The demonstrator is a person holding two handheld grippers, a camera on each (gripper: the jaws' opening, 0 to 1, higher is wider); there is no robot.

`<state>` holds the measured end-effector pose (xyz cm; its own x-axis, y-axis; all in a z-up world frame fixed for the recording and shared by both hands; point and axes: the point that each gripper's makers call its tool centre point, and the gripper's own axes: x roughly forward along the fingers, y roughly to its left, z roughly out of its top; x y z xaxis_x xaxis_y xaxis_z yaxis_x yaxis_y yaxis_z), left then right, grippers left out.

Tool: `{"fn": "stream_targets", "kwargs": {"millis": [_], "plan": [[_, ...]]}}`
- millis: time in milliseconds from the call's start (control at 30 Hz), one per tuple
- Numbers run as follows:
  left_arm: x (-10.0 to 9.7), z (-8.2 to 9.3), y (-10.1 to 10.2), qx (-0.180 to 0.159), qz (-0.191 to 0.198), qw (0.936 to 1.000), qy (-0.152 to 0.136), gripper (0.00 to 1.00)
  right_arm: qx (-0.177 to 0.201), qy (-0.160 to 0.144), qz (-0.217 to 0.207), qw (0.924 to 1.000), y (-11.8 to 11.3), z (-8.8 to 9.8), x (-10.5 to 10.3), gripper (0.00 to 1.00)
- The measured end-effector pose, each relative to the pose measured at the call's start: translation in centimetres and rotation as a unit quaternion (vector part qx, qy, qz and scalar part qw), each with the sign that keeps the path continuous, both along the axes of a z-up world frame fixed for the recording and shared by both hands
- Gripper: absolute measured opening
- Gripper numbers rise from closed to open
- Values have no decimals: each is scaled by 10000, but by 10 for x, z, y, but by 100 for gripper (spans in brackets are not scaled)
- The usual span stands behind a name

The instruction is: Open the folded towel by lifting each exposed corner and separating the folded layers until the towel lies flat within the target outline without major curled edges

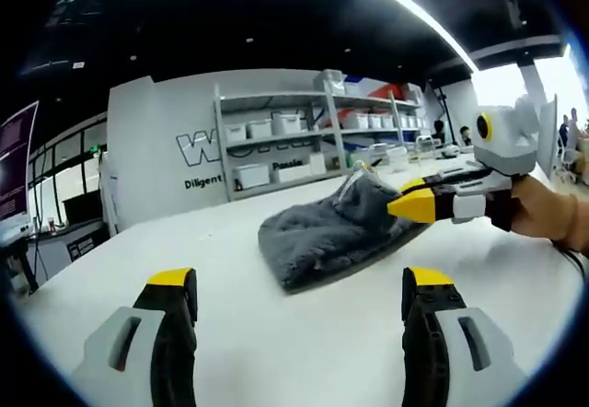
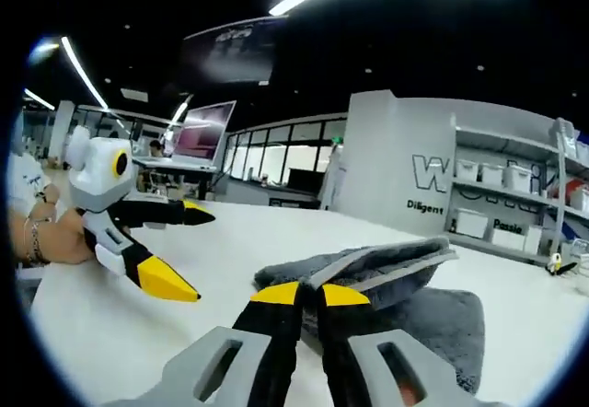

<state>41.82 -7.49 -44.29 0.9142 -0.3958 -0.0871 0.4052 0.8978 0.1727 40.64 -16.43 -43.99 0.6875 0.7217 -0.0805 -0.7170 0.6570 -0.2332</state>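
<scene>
Folded grey plush towel (image 1: 331,232) on white table (image 1: 276,352); right gripper (image 2: 311,295) pinches its raised edge; left gripper (image 1: 299,287) gaping, empty. Towel's long axis unclear.

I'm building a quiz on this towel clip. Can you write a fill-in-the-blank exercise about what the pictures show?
1. The towel is ____ in colour.
2. The right gripper is shut on the towel's lifted ____.
3. The left gripper has its jaws ____, holding nothing.
4. The towel lies on a ____ table.

Missing words: grey; layer; open; white
</scene>
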Motion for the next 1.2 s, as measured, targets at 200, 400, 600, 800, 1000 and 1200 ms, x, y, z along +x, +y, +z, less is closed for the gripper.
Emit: {"fn": "stream_targets", "kwargs": {"millis": [200, 400, 600, 800, 1000, 1200], "plan": [[0, -4, 1, 76, 15, 10000, 55, 90, -406, 313, 166, 9985, 9, -25, -2, 3], [-1, -4, 1, 70, 17, 10000, 60, 90, -825, 272, 386, 9955, 13, -35, -2, 3], [-2, -5, 1, 41, 58, 9999, 87, 90, -877, 381, 445, 9944, 13, -39, 2, 3], [-3, -6, 2, 10, 76, 9999, 128, 89, -864, 482, 409, 9943, 10, -39, 8, 5], [-3, -7, 3, 17, 90, 9999, 146, 89, -706, 384, 378, 9960, 12, -27, 10, 17], [-4, -8, 2, 22, 82, 9998, 160, 89, -673, -80, 24, 9977, 1, -6, 22, 26]]}}
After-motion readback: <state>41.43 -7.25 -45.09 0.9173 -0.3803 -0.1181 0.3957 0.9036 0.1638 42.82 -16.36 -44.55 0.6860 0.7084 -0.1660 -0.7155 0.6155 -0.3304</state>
